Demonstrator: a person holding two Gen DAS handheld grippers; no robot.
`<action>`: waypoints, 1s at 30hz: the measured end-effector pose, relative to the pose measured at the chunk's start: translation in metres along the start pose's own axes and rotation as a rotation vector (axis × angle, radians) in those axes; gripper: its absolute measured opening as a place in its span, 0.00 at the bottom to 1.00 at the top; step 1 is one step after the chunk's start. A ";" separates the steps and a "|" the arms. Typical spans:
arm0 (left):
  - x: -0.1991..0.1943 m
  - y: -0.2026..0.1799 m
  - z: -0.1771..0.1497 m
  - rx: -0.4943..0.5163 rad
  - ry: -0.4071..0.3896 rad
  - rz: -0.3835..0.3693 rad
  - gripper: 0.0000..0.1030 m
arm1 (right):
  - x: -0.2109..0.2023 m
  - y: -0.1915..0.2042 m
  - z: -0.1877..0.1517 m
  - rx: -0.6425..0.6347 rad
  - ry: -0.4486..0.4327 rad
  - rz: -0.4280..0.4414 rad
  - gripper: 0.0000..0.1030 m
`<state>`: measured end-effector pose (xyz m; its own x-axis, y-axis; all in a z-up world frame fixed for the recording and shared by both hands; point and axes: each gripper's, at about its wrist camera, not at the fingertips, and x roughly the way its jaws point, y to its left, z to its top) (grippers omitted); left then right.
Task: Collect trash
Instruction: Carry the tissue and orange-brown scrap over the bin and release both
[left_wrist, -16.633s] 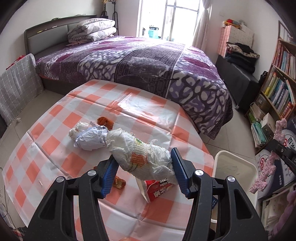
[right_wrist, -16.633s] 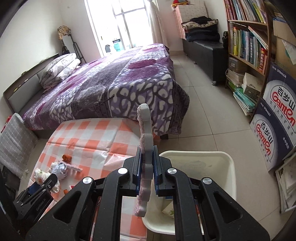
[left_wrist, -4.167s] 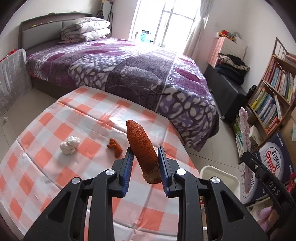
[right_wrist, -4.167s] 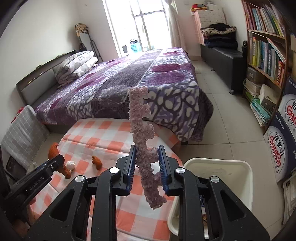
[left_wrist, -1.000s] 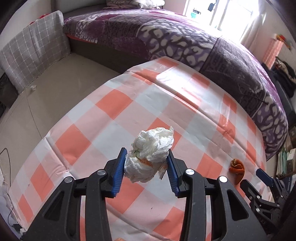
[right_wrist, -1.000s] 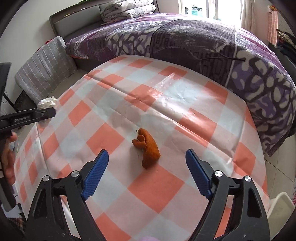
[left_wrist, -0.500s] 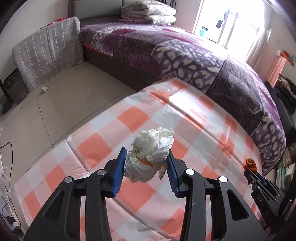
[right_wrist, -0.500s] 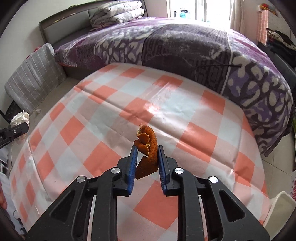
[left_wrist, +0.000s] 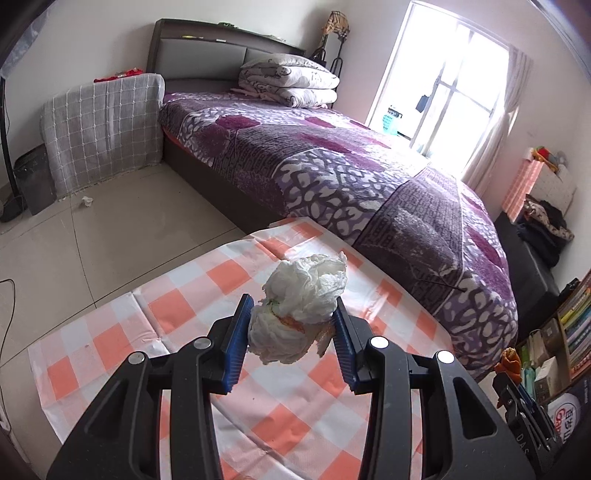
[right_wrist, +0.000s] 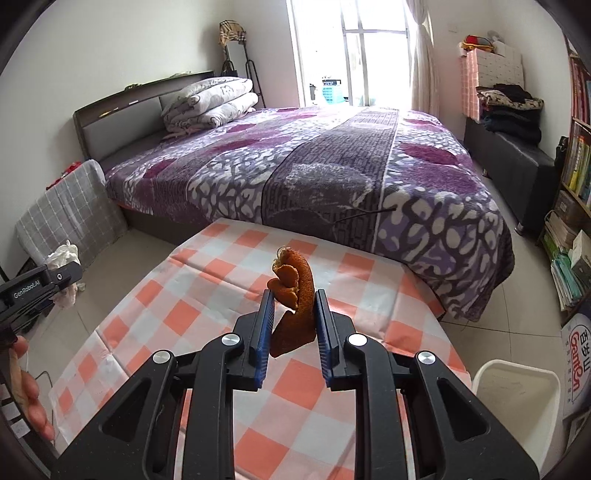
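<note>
My left gripper (left_wrist: 291, 332) is shut on a crumpled white tissue wad (left_wrist: 303, 310) with an orange stain, held above the orange-and-white checked table (left_wrist: 192, 321). My right gripper (right_wrist: 293, 325) is shut on a curled orange peel (right_wrist: 295, 291), held above the same table (right_wrist: 207, 280). The white trash bin (right_wrist: 517, 406) stands on the floor at the table's right edge in the right wrist view. The right gripper with the peel (left_wrist: 509, 363) shows at the far right of the left wrist view. The left gripper with the tissue (right_wrist: 64, 254) shows at the far left of the right wrist view.
A bed with a purple patterned blanket (right_wrist: 332, 177) stands just beyond the table. A bookshelf (right_wrist: 576, 155) and a dark bench (right_wrist: 517, 158) line the right wall. A grey checked cover (left_wrist: 103, 125) hangs left of the bed. Tiled floor (left_wrist: 110, 221) lies to the left.
Both grippers have lifted higher and tilted up, each keeping its item. One second ago the right gripper was open around the peel lying on the table; it has since shut on it.
</note>
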<state>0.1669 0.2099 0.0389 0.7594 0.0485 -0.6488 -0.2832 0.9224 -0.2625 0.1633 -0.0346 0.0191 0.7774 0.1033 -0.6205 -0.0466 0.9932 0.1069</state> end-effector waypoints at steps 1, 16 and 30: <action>-0.004 -0.004 -0.004 0.005 0.001 -0.008 0.40 | -0.005 -0.003 -0.002 0.008 0.001 -0.001 0.21; -0.015 -0.078 -0.064 0.159 0.035 -0.084 0.40 | -0.048 -0.083 -0.043 0.080 -0.071 -0.086 0.21; -0.032 -0.159 -0.087 0.258 0.041 -0.194 0.40 | -0.080 -0.188 -0.039 0.351 -0.092 -0.171 0.22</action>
<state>0.1365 0.0281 0.0397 0.7587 -0.1480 -0.6344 0.0260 0.9799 -0.1976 0.0851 -0.2272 0.0185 0.8089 -0.0832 -0.5820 0.2932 0.9151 0.2768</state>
